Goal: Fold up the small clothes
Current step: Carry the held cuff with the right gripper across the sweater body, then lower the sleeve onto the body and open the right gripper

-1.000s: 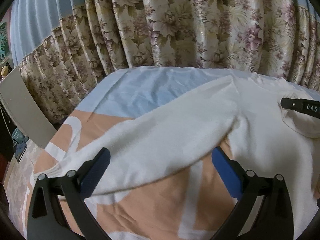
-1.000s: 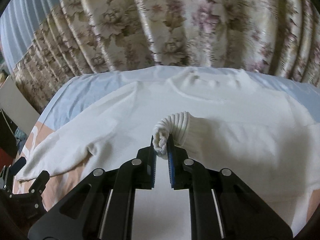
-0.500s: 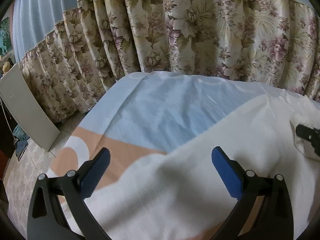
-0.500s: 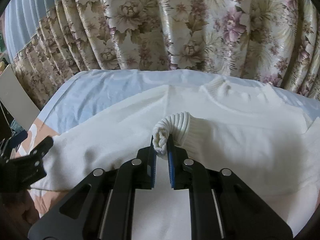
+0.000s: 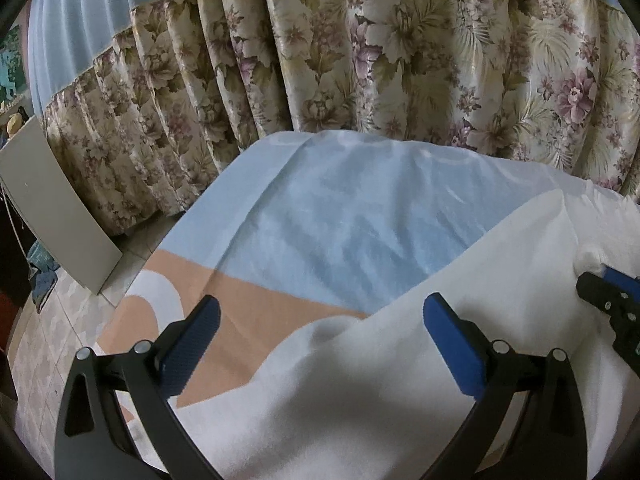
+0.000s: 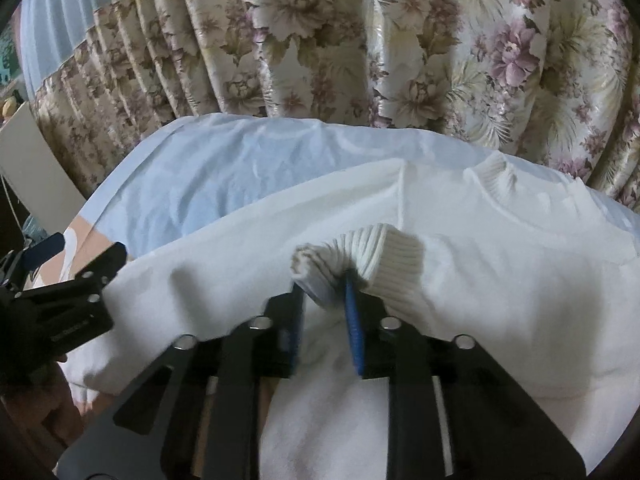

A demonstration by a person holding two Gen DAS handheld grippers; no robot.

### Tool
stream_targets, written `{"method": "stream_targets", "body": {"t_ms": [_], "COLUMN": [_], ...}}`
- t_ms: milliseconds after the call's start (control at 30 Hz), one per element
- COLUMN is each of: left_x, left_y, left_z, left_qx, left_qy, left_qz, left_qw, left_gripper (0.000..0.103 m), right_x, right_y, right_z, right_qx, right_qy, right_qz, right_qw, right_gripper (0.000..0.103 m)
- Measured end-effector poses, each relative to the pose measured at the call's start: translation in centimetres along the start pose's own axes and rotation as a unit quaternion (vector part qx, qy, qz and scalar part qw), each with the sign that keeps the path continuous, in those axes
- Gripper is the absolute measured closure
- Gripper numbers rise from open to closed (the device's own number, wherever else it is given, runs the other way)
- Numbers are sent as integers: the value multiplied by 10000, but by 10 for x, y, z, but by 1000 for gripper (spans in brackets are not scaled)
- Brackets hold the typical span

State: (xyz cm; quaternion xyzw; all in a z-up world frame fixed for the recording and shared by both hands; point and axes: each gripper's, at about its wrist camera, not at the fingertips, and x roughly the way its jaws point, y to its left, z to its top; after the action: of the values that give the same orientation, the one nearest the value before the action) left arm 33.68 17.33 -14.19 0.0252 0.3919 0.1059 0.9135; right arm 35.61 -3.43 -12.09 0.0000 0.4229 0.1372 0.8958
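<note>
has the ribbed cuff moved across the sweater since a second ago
Yes. The ribbed cuff has travelled up the sweater toward its ribbed collar, nearer the floral curtain.

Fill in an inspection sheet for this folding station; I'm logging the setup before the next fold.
Surface: bed sheet in light blue, with peach and white shapes near the front.
Job's things: white sweater spread on the sheet, ribbed collar towards the curtain; its ribbed cuff lies folded onto the body.
Clutter: nothing seen on the sheet.
Grippers: left gripper open wide over the sweater, holding nothing; right gripper jaws opening, the cuff between them.
Cables: nothing seen.
Surroundings: floral curtain behind; white board leaning at left; tiled floor.
</note>
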Motion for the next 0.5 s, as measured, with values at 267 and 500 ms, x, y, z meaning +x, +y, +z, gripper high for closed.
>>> {"method": "stream_targets", "body": {"t_ms": [267,500], "left_x": [-20,-49], "left_y": [11,27], "left_z": [-11,-30], "left_qx": [-78,-181], "left_qy": [-24,-53], "left_qz": [-7,-9], "left_qw": [10000,9998], "left_gripper": [2,2], "right_x": [-24,-48], "right_y": [16,23], "right_z": [4,-5], "right_qx": [-217,-151], "right_qy": [-231,-316], "right_qz": [-22,-84], "right_qw": [9995,9994], "right_gripper": [57,57]}}
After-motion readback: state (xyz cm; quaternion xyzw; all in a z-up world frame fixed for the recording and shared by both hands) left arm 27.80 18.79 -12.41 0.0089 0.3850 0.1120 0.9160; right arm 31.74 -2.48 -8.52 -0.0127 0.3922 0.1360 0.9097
